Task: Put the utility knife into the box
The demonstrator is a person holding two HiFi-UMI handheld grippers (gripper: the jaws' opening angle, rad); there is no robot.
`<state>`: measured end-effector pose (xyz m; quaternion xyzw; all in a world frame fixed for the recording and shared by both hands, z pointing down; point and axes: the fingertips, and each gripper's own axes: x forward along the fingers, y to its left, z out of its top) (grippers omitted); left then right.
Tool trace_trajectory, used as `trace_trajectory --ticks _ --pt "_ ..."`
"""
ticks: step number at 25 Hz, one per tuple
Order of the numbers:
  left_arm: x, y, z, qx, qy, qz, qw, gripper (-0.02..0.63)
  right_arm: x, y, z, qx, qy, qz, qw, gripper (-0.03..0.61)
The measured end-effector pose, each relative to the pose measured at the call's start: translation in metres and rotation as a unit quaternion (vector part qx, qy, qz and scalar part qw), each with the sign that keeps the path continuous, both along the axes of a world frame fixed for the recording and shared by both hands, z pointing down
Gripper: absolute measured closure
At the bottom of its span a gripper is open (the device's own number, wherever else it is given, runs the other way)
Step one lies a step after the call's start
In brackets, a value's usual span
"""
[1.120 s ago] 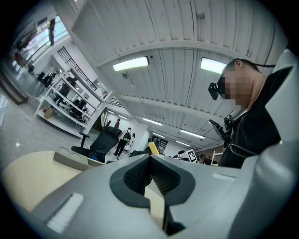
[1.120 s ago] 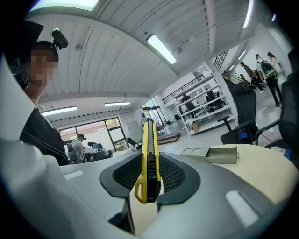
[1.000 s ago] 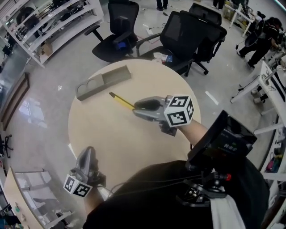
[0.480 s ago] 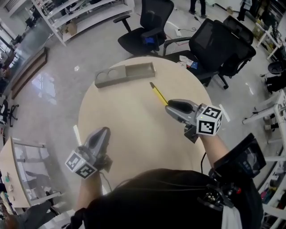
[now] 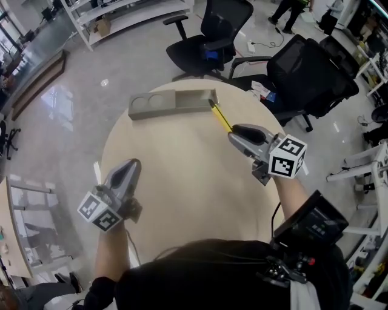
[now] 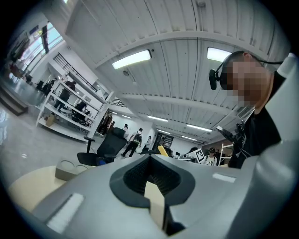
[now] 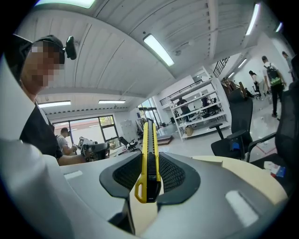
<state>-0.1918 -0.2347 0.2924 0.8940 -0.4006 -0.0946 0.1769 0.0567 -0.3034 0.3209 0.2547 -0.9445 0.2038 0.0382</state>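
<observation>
Clamps the stiff, probably light utility knife by its tail in the right gripper, tip at the box by the far edge of the desk.

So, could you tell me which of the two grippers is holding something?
The right gripper, clamped on the yellow utility knife; the left gripper holds nothing.

Yellow utility knife, tip by grey box

You're in an open-plan office lab: black swivel office chairs stand behind your round beige desk, white metal shelving racks border the polished grey floor, and ceiling strip lights run overhead.
</observation>
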Motion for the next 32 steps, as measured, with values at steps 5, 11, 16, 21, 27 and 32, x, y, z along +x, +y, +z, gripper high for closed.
trace_trajectory --ticks 5,11,16,21,27,32 --pt "0.004 -0.052 0.032 -0.008 -0.005 -0.001 1.0 0.617 0.002 -0.053 0.019 0.009 0.018 -0.005 1.0 0.449" --pt "0.001 -0.117 0.066 -0.006 -0.02 0.0 0.9998 0.617 -0.003 -0.112 0.053 0.014 0.047 -0.016 0.999 0.449" --pt "-0.002 -0.165 0.099 -0.009 -0.024 0.006 0.9997 0.617 -0.014 -0.159 0.084 0.021 0.084 -0.04 0.995 0.449" --pt "0.001 -0.21 0.134 -0.009 -0.023 0.011 0.9996 0.617 -0.029 -0.205 0.122 0.034 0.124 -0.074 0.989 0.449" --pt "0.013 -0.251 0.17 0.002 -0.043 0.032 0.9986 0.617 -0.052 -0.244 0.173 0.081 0.216 -0.136 0.964 0.449" --pt "0.027 -0.263 0.202 0.0 -0.055 0.052 0.9971 0.617 -0.058 -0.269 0.23 0.102 0.309 -0.193 0.926 0.449"
